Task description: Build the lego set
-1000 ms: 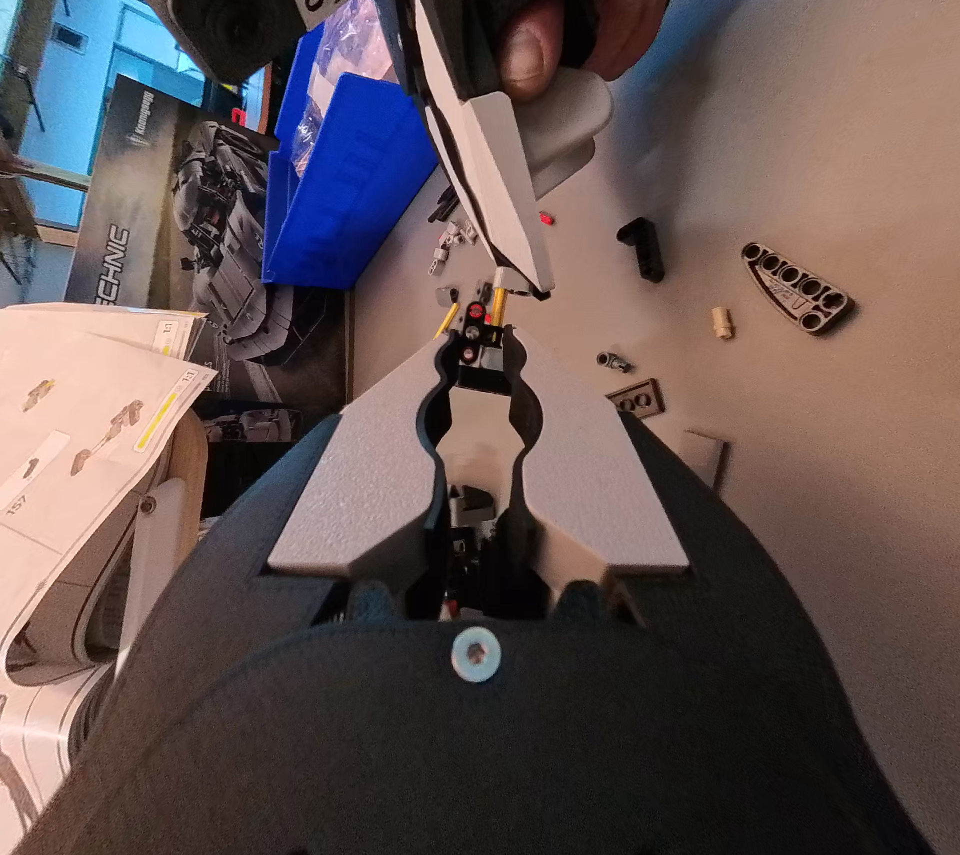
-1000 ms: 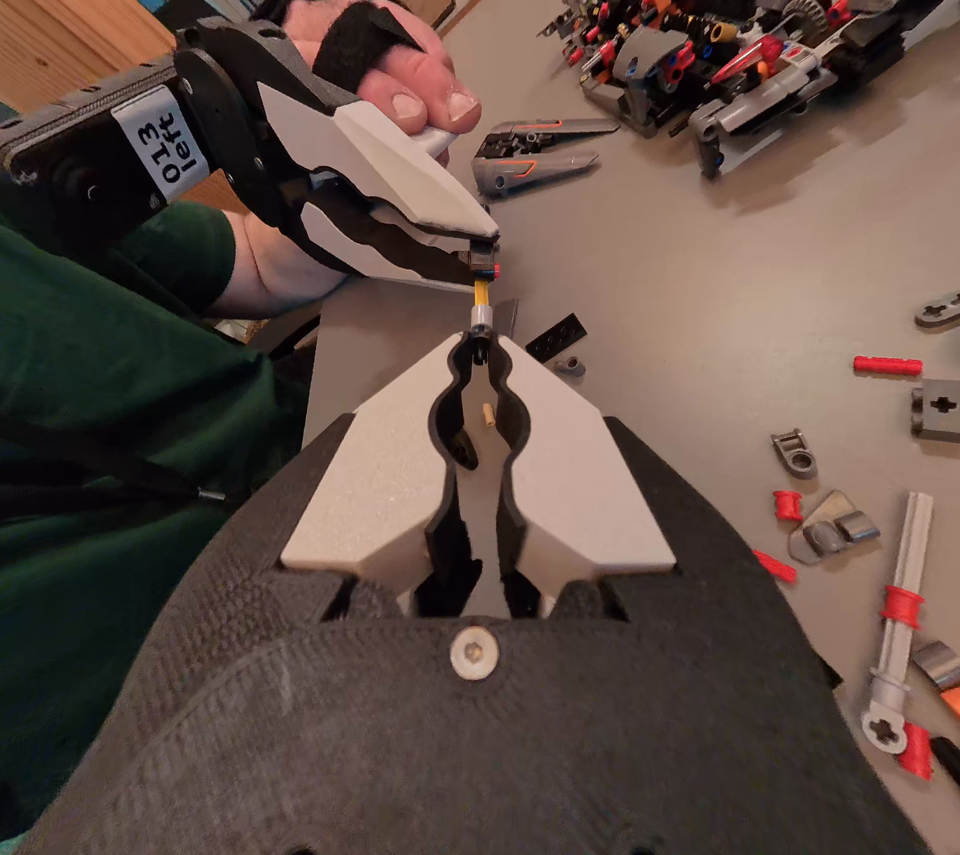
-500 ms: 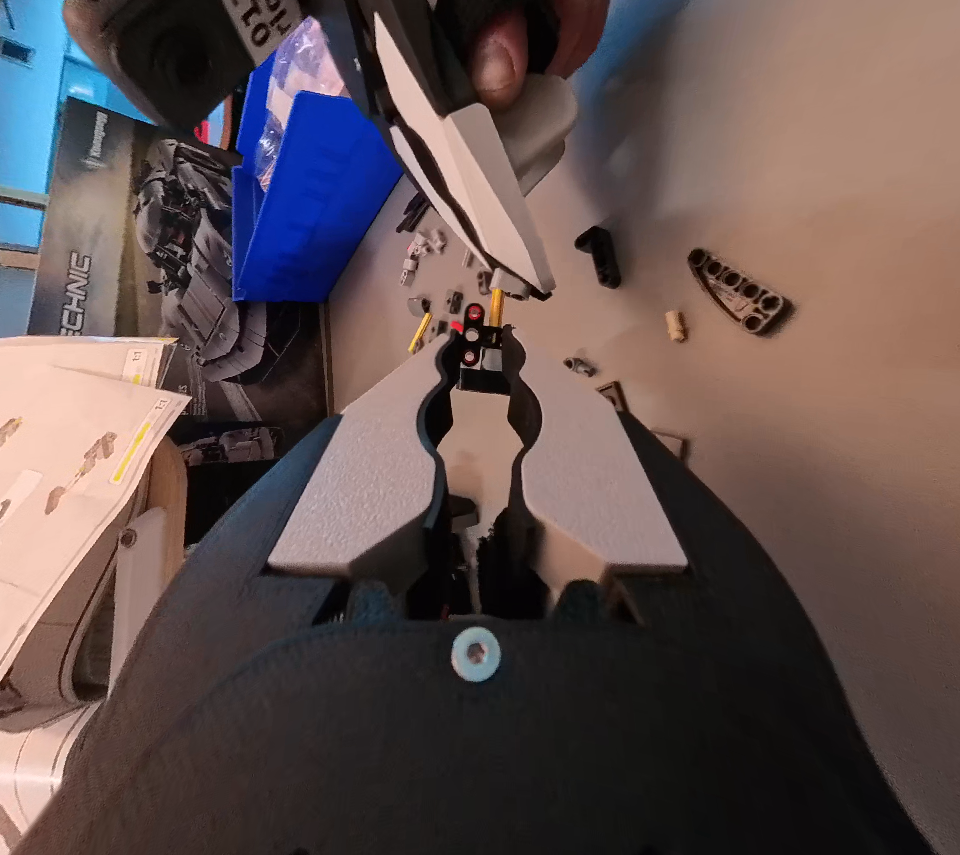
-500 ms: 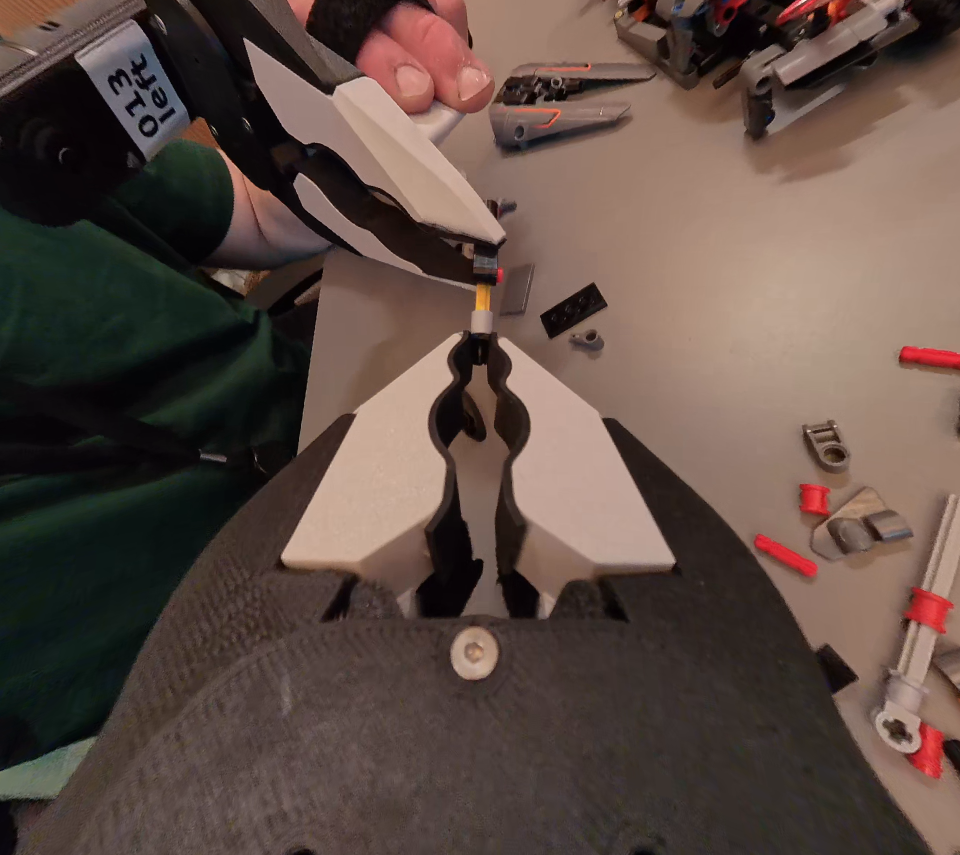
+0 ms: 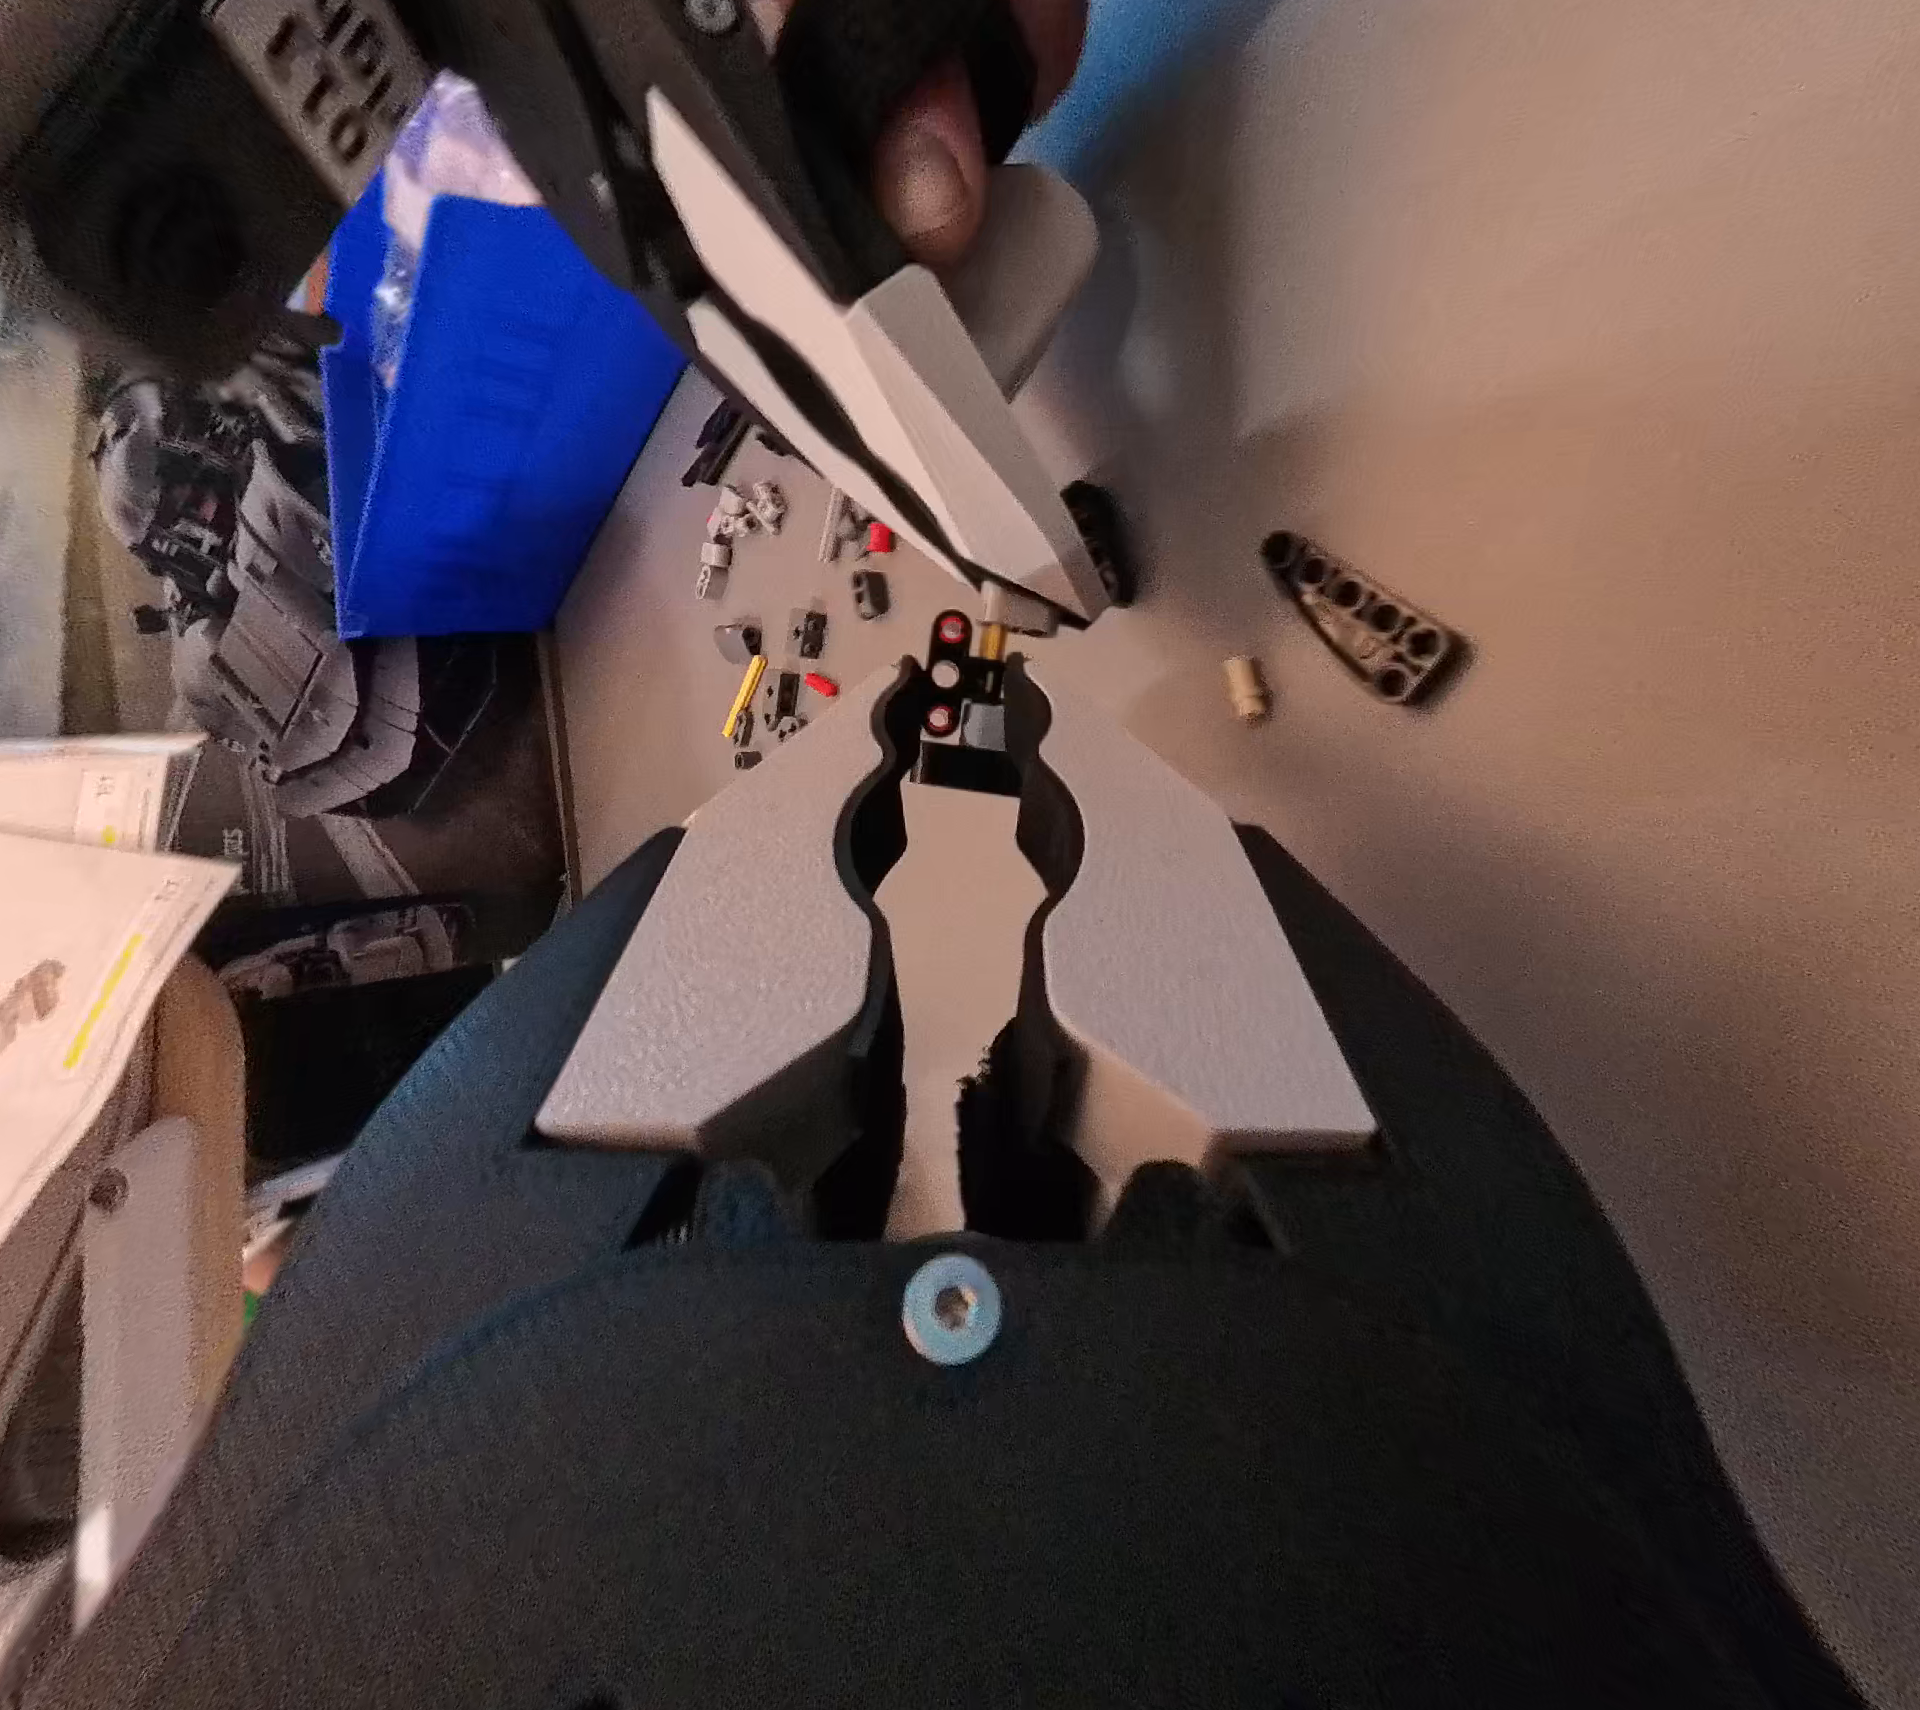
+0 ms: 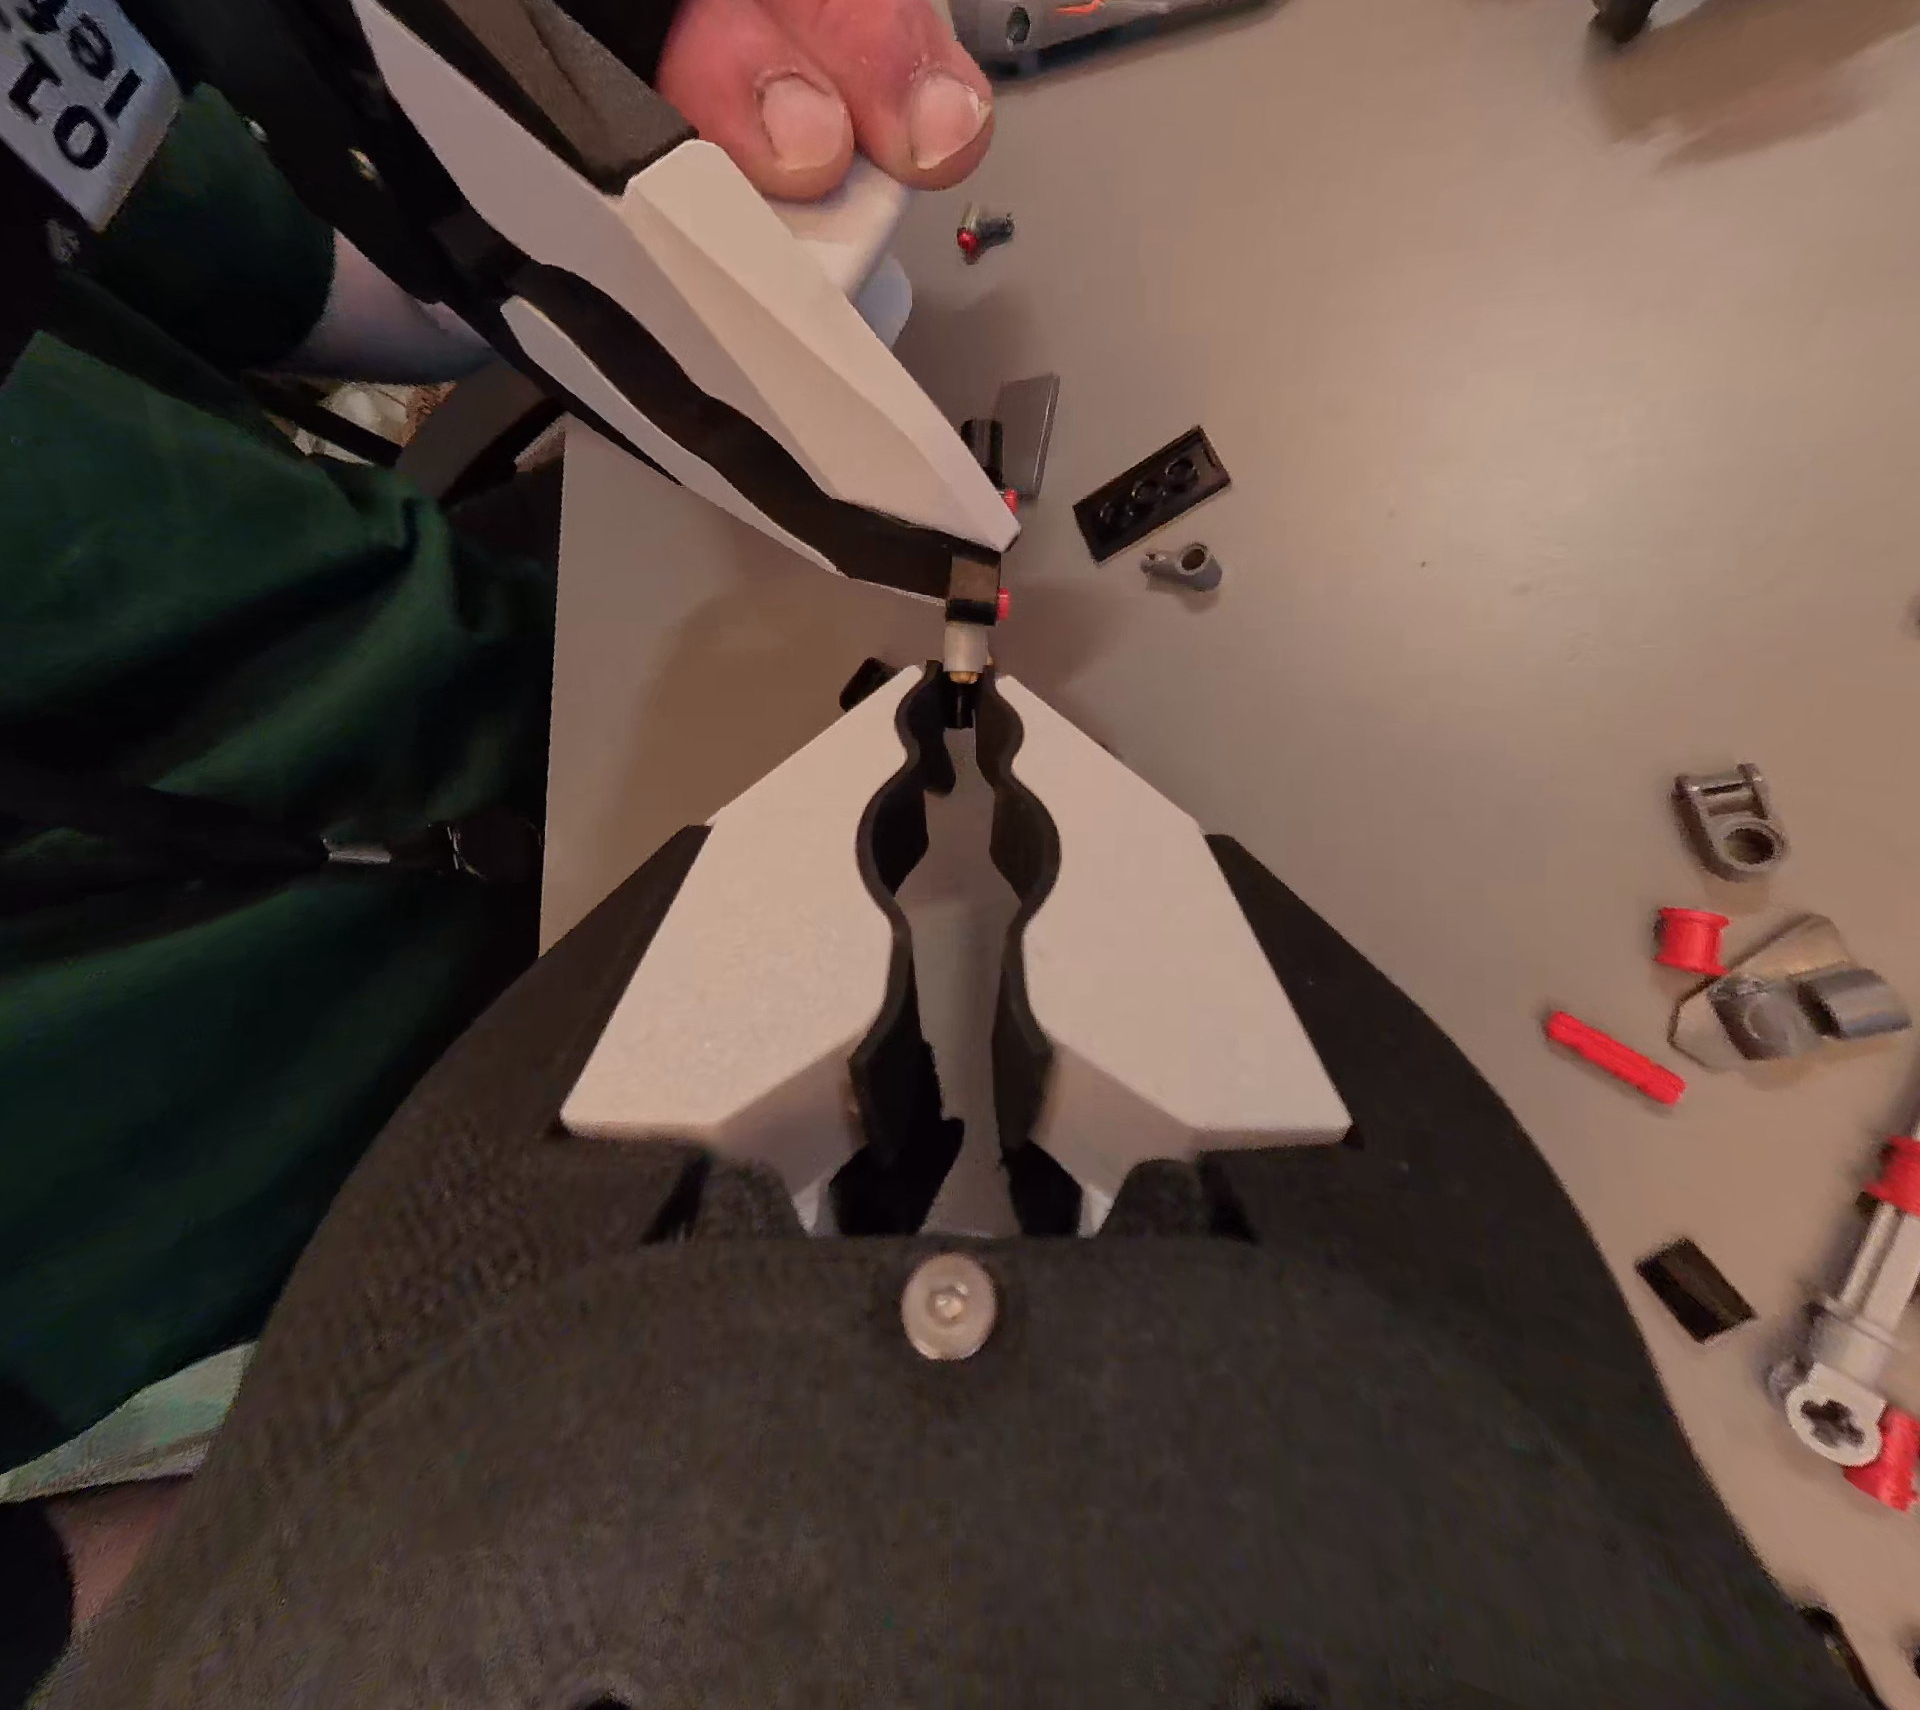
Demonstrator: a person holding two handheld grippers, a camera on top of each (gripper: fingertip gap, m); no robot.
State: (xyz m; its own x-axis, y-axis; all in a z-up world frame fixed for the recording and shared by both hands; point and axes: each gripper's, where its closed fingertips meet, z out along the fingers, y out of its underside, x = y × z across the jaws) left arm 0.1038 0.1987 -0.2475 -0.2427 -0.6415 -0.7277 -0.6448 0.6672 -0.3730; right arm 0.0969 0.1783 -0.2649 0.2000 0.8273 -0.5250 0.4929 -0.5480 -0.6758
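Between hand-held gripper (image 5: 961, 692) fingertips: small black pinned assembly (image 5: 954, 694), yellow axle (image 5: 992, 640).

Two grippers: left gripper (image 5: 961, 710) and right gripper (image 6: 961, 689), tips near together. One blue bin (image 5: 488, 413) at far left. One black perforated beam (image 5: 1366, 618) and one tan connector (image 5: 1245, 686) on the right. One yellow axle (image 5: 744, 696) lying among the small grey pieces. Two red bushes (image 6: 1688, 938) and one red pin (image 6: 1614, 1055) at right. One black studded plate (image 6: 1150, 492) farther off.
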